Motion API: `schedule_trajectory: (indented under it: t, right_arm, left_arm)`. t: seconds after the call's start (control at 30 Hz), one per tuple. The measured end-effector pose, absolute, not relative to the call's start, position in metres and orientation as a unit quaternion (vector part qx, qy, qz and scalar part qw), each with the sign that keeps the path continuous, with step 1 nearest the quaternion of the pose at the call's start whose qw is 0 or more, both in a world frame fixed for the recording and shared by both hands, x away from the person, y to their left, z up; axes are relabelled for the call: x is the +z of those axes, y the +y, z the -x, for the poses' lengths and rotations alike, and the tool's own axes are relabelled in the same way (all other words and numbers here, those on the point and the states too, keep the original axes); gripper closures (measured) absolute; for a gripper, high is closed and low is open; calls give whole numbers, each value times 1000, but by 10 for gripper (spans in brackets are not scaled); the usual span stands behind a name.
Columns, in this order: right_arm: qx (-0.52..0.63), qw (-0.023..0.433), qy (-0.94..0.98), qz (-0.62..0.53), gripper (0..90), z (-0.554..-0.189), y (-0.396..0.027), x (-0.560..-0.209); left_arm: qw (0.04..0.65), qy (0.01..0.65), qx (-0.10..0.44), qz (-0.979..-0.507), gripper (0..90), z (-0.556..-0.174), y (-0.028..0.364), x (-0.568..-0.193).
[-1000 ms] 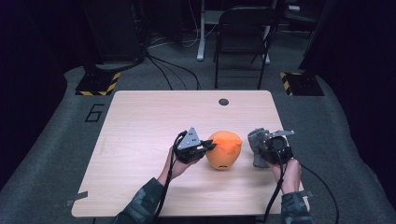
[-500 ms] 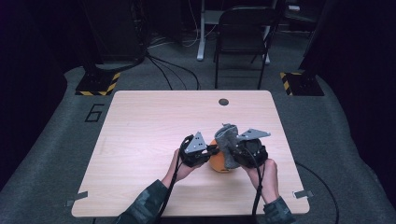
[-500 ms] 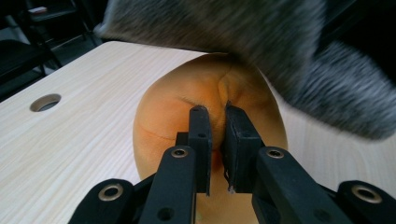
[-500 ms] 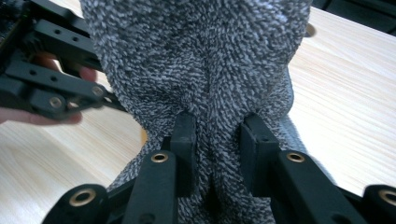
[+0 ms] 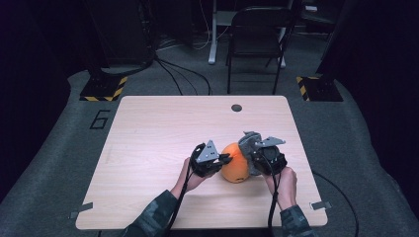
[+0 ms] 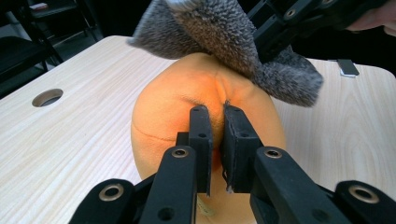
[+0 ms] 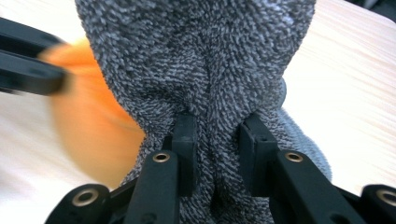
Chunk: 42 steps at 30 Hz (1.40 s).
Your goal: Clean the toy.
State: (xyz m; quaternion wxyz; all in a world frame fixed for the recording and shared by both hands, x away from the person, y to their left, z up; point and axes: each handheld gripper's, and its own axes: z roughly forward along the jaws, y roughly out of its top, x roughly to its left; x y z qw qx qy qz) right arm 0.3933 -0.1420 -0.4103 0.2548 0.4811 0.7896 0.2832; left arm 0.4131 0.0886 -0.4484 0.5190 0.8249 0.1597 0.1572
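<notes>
An orange soft ball-shaped cushion (image 5: 234, 165) (image 6: 187, 98) (image 7: 88, 126) lies on the wooden table (image 5: 158, 128) near its front. My left gripper (image 5: 225, 159) (image 6: 215, 140) comes in from the cushion's left and is shut, pinching a fold of its orange skin. My right gripper (image 5: 252, 154) (image 7: 218, 140) is at the cushion's right, shut on a bunched grey fuzzy cloth (image 5: 248, 144) (image 6: 224, 42) (image 7: 201, 60). The cloth rests against the top right of the cushion, draped partly over it.
A round cable hole (image 5: 236, 107) (image 6: 47, 97) sits near the table's far edge. A folding chair (image 5: 257, 34) stands behind the table, with cables on the floor. Tape tabs (image 5: 318, 205) mark the front corners.
My right gripper has carried the grey cloth leftward from beside the cushion to against its top right. The left gripper has stayed on the cushion.
</notes>
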Motion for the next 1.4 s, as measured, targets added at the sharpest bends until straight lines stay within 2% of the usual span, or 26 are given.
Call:
schedule_trajectory:
  t: [0.17, 0.27, 0.43, 0.6, 1.2, 1.33, 1.4]
  right_arm:
    - [266, 257, 786, -496, 703, -399, -156, -417]
    - [282, 257, 781, -494, 702, -393, -156, -407]
    - [330, 245, 795, -447, 700, -376, -132, -386]
    - [315, 243, 817, -417, 699, -374, -104, -395]
    - [287, 255, 806, -450, 697, -385, -127, -408]
    - [264, 284, 798, -462, 696, -389, -137, -413]
    - [262, 284, 792, -473, 696, -392, -146, -415]
  left_arm:
    - [524, 163, 151, -822, 828, -415, 90, -449]
    - [525, 166, 151, -821, 828, -415, 91, -449]
    - [525, 164, 152, -821, 828, -415, 90, -449]
    - [524, 166, 149, -822, 828, -414, 90, -449]
    - [525, 166, 156, -820, 830, -415, 87, -449]
    - [524, 172, 154, -820, 829, -416, 88, -449]
    - [523, 176, 158, -819, 829, -417, 90, -448]
